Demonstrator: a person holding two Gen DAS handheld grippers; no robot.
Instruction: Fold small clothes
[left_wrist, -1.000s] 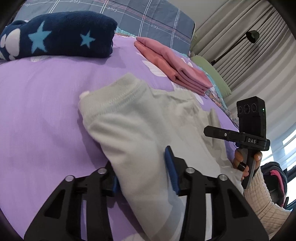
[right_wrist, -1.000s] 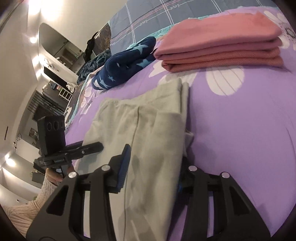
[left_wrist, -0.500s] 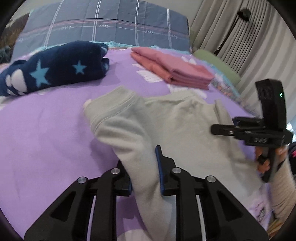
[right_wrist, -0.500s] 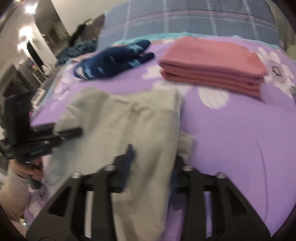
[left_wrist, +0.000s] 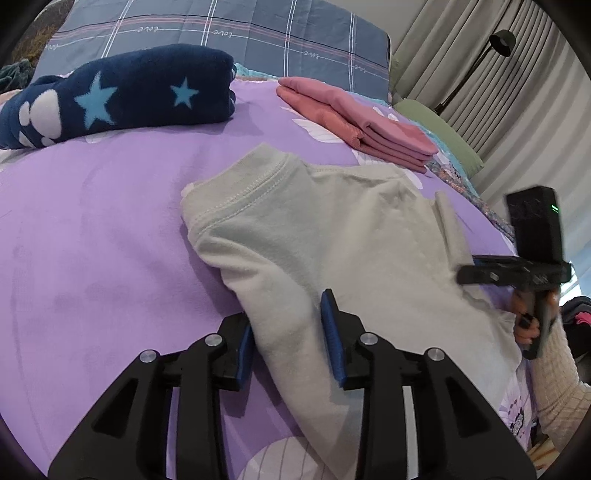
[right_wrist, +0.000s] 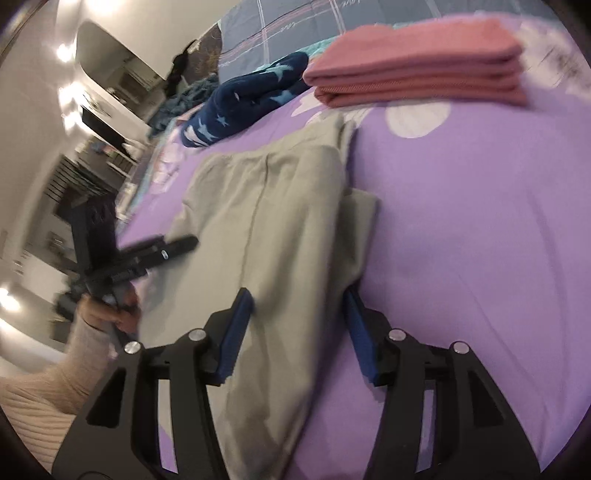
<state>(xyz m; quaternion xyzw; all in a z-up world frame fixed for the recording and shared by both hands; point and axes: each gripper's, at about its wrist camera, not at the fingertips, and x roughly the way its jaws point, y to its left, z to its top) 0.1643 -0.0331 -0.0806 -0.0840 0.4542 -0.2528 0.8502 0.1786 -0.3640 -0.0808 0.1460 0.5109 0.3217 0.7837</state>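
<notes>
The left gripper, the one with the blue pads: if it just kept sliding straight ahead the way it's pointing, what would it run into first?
The left gripper already has the pale green garment between its fingers, so it would push into that cloth first. Beyond lies the purple bedspread; depth past there is unclear.

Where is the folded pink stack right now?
The folded pink stack lies on the purple bedspread, upper centre-right in the left wrist view, beyond the pale green garment and right of the navy star blanket.

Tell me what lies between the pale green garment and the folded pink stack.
Only bare purple bedspread with its white flower print separates the pale green garment from the folded pink stack. The right wrist view shows it most plainly; the left wrist view agrees.
</notes>
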